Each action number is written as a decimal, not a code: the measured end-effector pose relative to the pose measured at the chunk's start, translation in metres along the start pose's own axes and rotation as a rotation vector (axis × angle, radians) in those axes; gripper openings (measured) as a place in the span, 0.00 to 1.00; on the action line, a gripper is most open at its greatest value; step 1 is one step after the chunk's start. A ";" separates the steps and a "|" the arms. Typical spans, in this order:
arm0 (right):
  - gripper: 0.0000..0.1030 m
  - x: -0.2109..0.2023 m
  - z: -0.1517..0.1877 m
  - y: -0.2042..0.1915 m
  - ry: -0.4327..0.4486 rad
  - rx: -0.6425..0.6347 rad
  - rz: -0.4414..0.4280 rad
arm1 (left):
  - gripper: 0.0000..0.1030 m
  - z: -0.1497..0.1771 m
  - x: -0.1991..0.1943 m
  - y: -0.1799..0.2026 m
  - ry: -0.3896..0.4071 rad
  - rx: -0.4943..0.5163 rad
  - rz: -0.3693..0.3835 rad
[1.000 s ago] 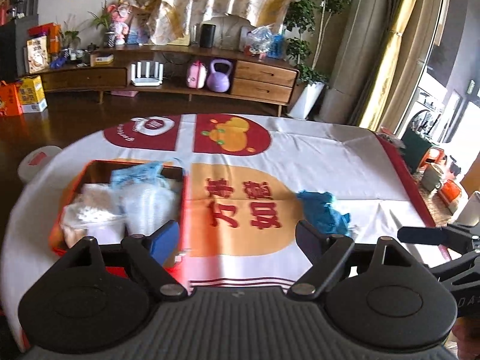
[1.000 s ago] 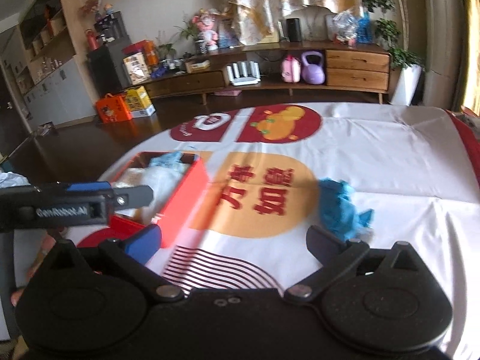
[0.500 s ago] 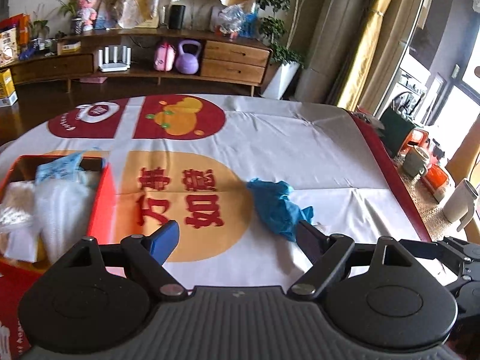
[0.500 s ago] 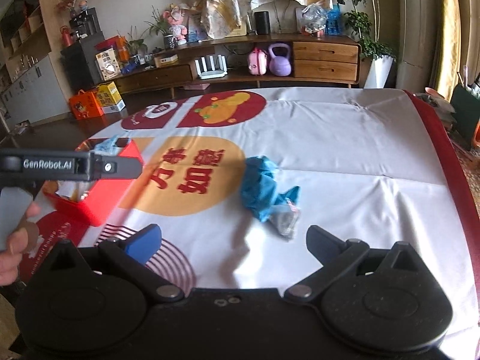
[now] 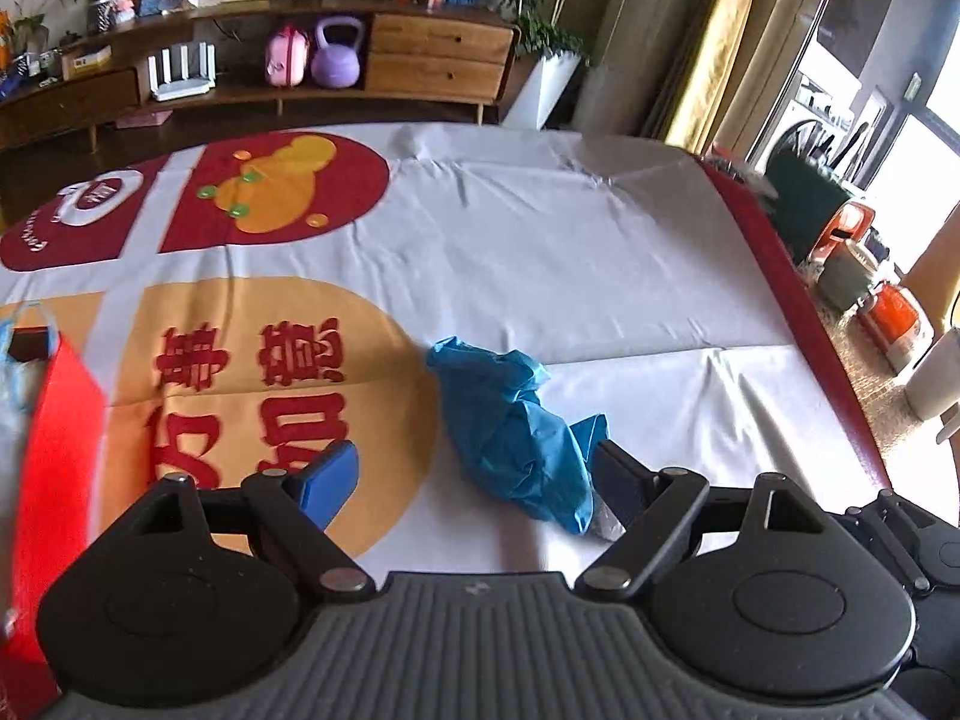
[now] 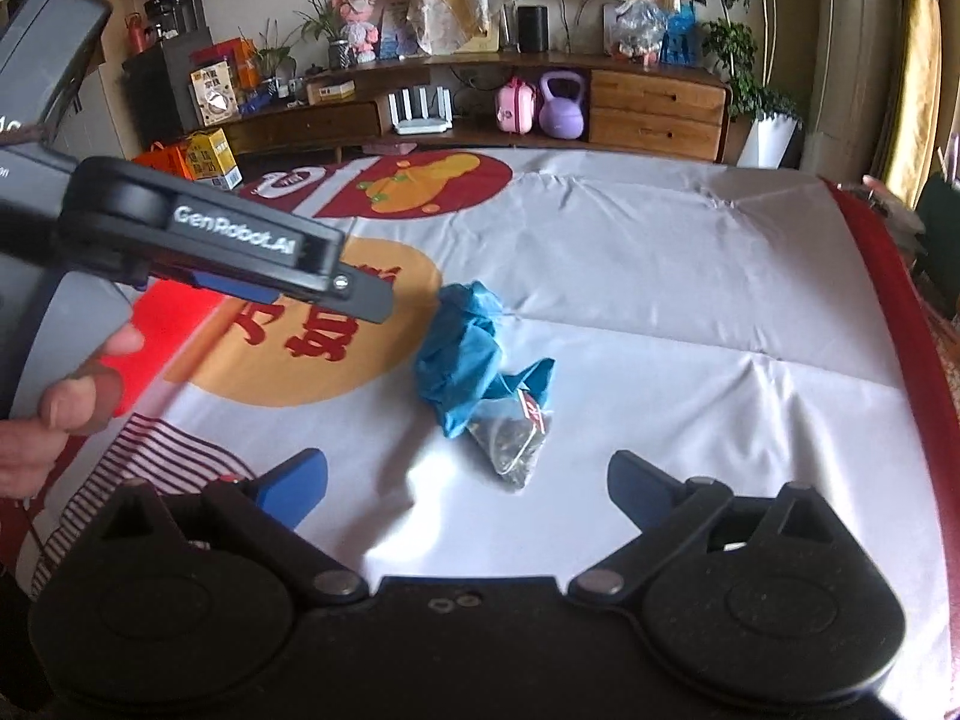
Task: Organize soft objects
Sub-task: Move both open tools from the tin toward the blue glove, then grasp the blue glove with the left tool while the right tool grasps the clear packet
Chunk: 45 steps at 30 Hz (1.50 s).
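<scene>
A crumpled blue cloth lies on the printed tablecloth, also in the right wrist view. A small clear pouch of dark bits lies against its near end. My left gripper is open, with the cloth's near end between its fingers. My right gripper is open and empty, just short of the pouch. The left gripper's body shows at the left of the right wrist view. A red box with soft items stands at the left.
The table edge with its red border runs along the right. A wooden sideboard with a purple kettlebell stands beyond the table. Buckets and containers sit on the floor to the right.
Both grippers have moved right and forward toward the blue cloth. The red box has slid to the left edge of the left wrist view. The pouch has come into sight.
</scene>
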State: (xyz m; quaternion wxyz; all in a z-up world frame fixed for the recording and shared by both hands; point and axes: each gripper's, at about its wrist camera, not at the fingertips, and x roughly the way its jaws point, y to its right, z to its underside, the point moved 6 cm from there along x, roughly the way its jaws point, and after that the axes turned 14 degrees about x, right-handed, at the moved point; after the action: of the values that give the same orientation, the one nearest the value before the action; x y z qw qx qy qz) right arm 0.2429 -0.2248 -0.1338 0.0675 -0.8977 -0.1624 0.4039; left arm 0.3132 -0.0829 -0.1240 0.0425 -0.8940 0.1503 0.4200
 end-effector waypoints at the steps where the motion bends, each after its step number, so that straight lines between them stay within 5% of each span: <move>1: 0.92 0.005 0.000 0.002 -0.007 -0.001 -0.002 | 0.82 -0.002 0.006 0.001 -0.006 0.001 0.000; 21: 0.59 0.063 -0.004 0.010 -0.059 -0.018 0.014 | 0.82 -0.009 0.092 0.014 -0.105 -0.035 0.053; 30: 0.39 0.075 -0.005 0.012 -0.056 -0.022 0.043 | 0.81 -0.009 0.095 0.018 -0.060 0.014 0.014; 40: 0.30 0.077 -0.004 0.015 -0.058 -0.003 0.063 | 0.32 -0.005 0.090 0.019 -0.044 0.032 0.024; 45: 0.26 0.077 -0.005 0.015 -0.056 0.005 0.073 | 0.18 -0.001 0.085 0.010 -0.051 0.018 0.021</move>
State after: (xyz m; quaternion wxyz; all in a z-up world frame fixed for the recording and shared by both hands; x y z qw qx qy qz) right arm 0.2981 -0.2128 -0.1880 0.0504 -0.8913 -0.1304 0.4314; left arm 0.3620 -0.1128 -0.1875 0.0499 -0.8809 0.1625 0.4417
